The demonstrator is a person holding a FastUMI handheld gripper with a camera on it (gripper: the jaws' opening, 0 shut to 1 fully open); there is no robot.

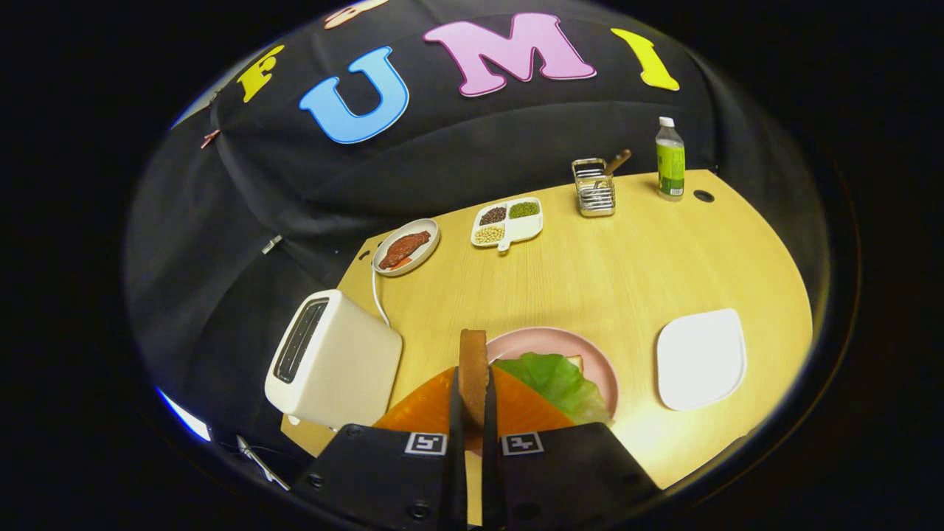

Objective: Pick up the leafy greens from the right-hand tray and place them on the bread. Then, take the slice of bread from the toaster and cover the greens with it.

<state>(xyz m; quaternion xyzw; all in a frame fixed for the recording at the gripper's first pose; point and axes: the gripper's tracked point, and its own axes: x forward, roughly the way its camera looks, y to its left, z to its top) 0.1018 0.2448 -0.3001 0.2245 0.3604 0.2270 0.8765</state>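
You're holding the brown-crusted slice of bread [473, 369] edge-on, upright, pinched between both fingers of the gripper [473, 413], which are nearly pressed together on its thin sides. It sits just above the round pink plate [601, 361], where the ruffled green lettuce leaf [557, 380] already lies over the lower slice; only a pale corner of that bottom bread [575, 361] peeks out beyond the leaf.

Step in hand, by my read: covering the greens. The white slot toaster [332, 361] is off to the left w/ its slot dark, so the pick looks done.

To do it well:
- Shift a bit right first. The leaf's centre is right of the fingers, not directly under them.
- Tip the slice from vertical to flat before you let go, else it'll land on edge and topple.
- Go low, ease the fingers apart gently; a drop could drag the leaf off.
- Watch the plate rim and don't nudge it.

The slice looks toasted, stiff, darker crust around the edge; should hold shape under a firm pinch. The lettuce looks light and floppy, prob. shifts easily.

The square white tray [700, 358] to the right, on the light wooden tabletop [590, 280], has no greens on it.
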